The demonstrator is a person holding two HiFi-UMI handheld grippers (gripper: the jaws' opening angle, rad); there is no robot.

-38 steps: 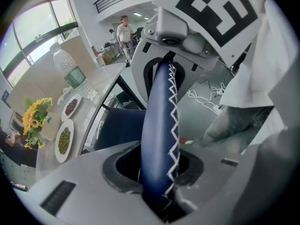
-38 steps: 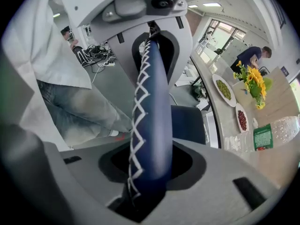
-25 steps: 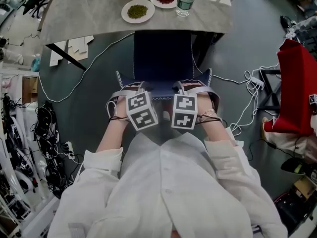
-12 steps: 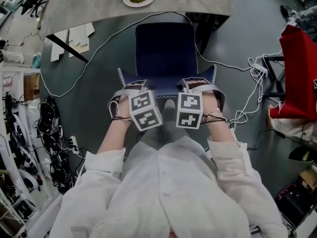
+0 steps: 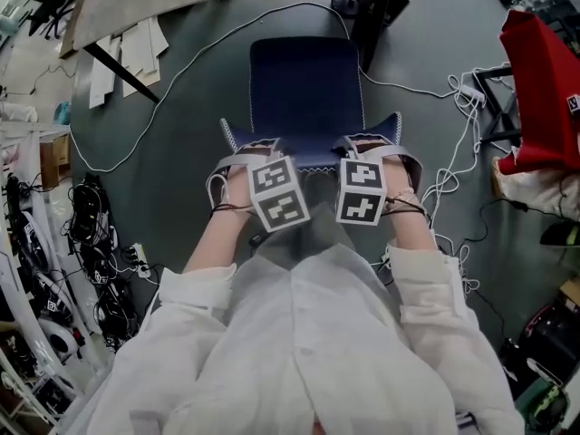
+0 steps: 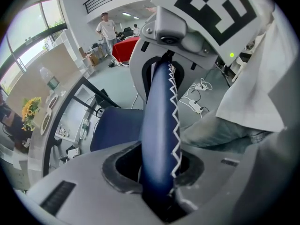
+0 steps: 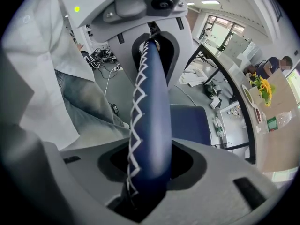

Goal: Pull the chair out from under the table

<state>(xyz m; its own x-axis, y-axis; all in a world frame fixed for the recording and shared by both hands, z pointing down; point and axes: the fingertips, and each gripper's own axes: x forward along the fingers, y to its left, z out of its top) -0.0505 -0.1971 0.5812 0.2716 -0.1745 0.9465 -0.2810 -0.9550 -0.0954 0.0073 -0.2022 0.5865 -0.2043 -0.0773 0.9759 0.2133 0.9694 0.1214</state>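
Sleeves (image 5: 195, 293) of a loose white shirt filled the nearest part of the head view, with grey trouser knees (image 5: 304, 243) just behind the chair. The left gripper (image 5: 249, 154) and the right gripper (image 5: 372, 145), each bearing a marker cube, pointed steeply down side by side. Both were clamped on the top edge of the backrest (image 5: 313, 152), which stood between each pair of jaws. That edge was a rounded, padded navy band with white zigzag stitching along one side. The chair (image 5: 304, 84) stood on the dull grey-green floor (image 5: 172, 179), and its flat, squarish navy seat lay out from under the table (image 5: 118, 7). A thin white cable (image 5: 195, 75) curved across the floor round the seat's far end. A black table leg (image 5: 373, 21) rose near the seat's far right corner. The tabletop was pale, mottled and stone-like. White sheets (image 5: 127, 53) lay below its edge. To the right, well apart, hung red fabric (image 5: 544, 71) above more tangled white cords (image 5: 453, 166).
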